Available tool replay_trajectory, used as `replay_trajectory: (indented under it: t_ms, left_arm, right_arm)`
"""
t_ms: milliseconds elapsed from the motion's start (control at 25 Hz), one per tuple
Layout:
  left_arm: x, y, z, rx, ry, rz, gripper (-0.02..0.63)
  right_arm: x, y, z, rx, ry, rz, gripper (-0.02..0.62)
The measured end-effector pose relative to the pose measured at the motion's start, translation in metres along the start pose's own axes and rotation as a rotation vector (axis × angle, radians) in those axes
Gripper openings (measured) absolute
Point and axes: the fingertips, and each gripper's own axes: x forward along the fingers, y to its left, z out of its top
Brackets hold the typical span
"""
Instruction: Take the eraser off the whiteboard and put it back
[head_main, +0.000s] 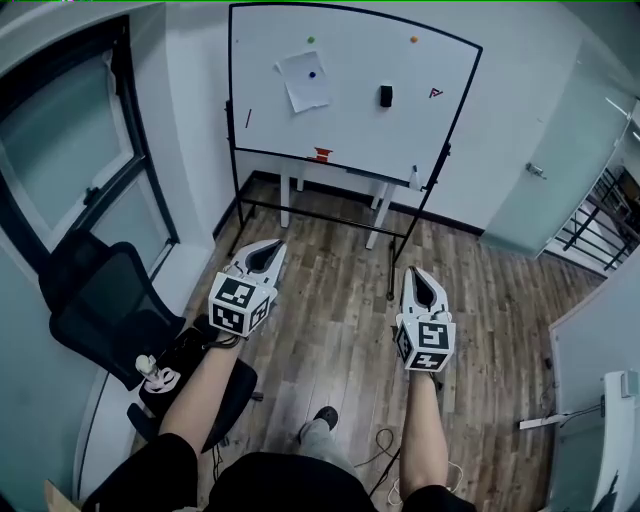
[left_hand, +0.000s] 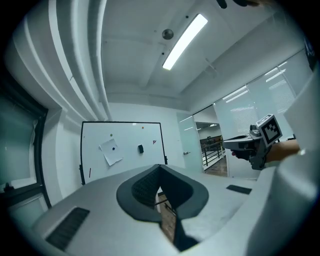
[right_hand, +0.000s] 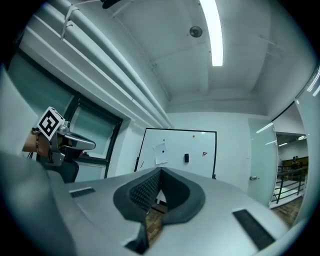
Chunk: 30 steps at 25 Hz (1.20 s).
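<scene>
A whiteboard (head_main: 350, 50) stands at 12 o'clock on the wood floor (head_main: 330, 310), the black eraser (head_main: 386, 96) clinging at 3 o'clock from a paper sheet (head_main: 303, 82). The left gripper (head_main: 272, 246) and right gripper (head_main: 415, 272) are held level, jaws together, empty.

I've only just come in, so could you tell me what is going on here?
A person stands back from the whiteboard, holding a tool in each hand. The left tool and the right tool are both shut and empty, pointing level toward the board. The black eraser sits on the board, to the right of a sheet of paper, and nothing has reached it yet.
</scene>
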Motion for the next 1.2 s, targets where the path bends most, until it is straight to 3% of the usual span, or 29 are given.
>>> replay_trajectory:
  t_ms: [360,600,1000,1200]
  left_arm:
    - [0.167,0.019,0.014,0.027,0.012,0.005,0.018]
    - [0.240,0.034,0.016,0.022,0.014,0.055,0.018]
    - [0.307,0.088,-0.013,0.024,0.063,0.093,0.018]
    - [0.372,0.128,-0.013,-0.022,0.013,0.048,0.018]
  right_arm:
    - [0.138,-0.103,-0.009,0.020,0.007,0.059,0.021]
    - [0.213,-0.157,-0.024,0.031,0.016,0.074,0.021]
    - [0.305,-0.170,-0.053,0.108,0.023,0.108,0.021]
    - [0.372,-0.177,-0.064,0.033,0.028,0.082,0.021]
